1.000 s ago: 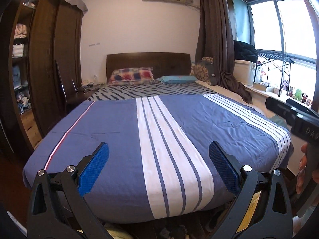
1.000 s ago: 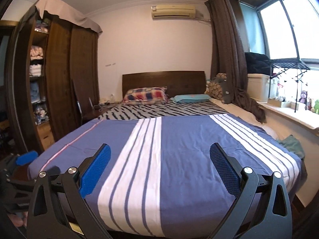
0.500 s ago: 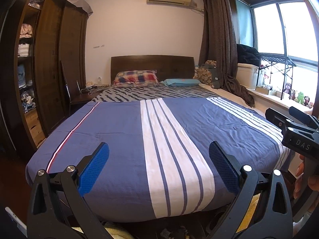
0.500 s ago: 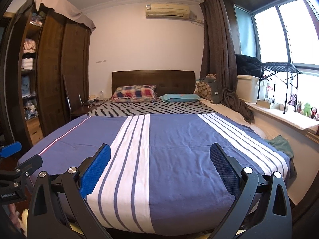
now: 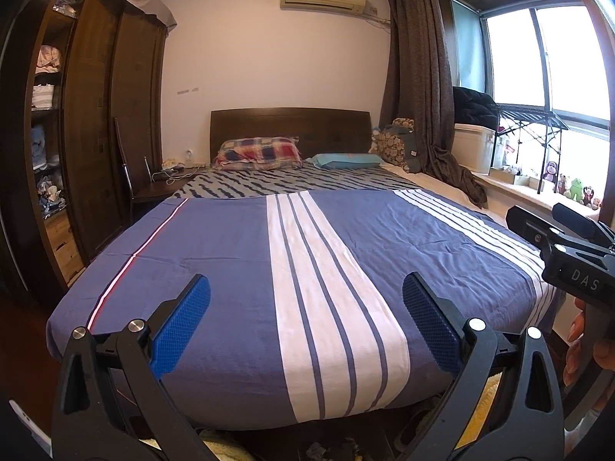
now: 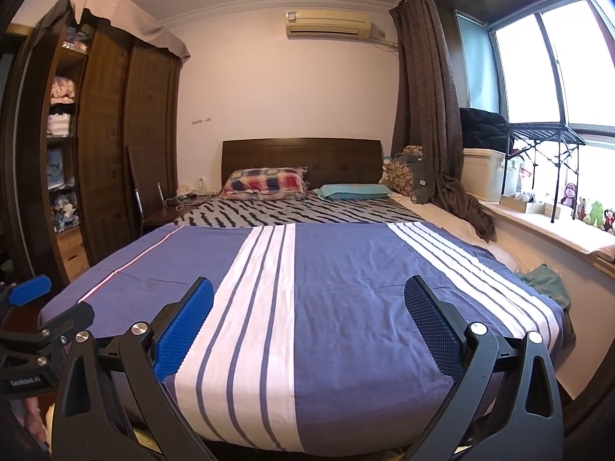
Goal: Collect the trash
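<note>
Left gripper held level and pointing forward, jaws spread wide, blue pads facing each other with nothing between them. Right gripper in the same pose — jaws wide apart, pads bare, nothing gripped. The two ride side by side: the right gripper's black body pokes in at the right edge of the left wrist view, with the person's right hand wrapped around its handle, fingers curled. In the right wrist view the left gripper shows at the left edge — one blue pad tip visible.
</note>
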